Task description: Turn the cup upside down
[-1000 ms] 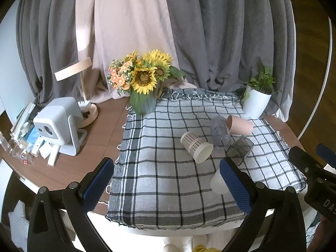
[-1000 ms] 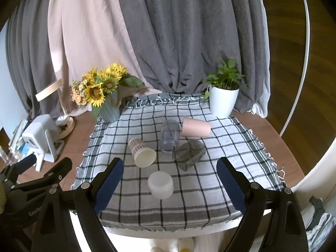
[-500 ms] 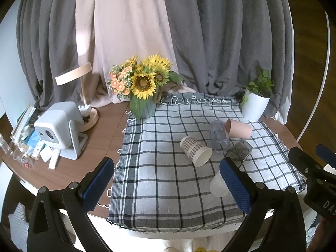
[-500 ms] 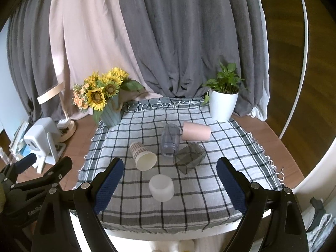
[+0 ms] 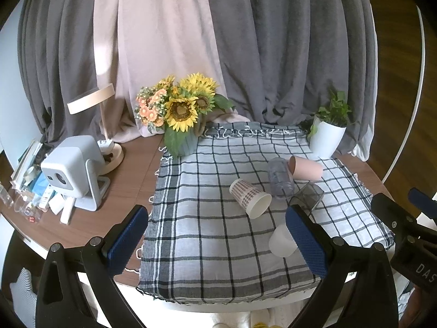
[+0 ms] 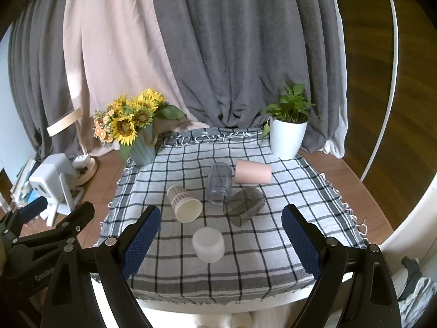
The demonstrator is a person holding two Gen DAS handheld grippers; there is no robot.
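Both tools level, spread wide, empty, short of white cup [image 6: 208, 244]

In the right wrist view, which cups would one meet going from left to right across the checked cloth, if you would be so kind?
Patterned paper cup → white cup → clear cup → smoky grey cup → pink cup.

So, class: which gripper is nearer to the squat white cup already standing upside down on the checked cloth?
Right. The right gripper frames the squat white cup between its open fingers; the left gripper sits off to its left.
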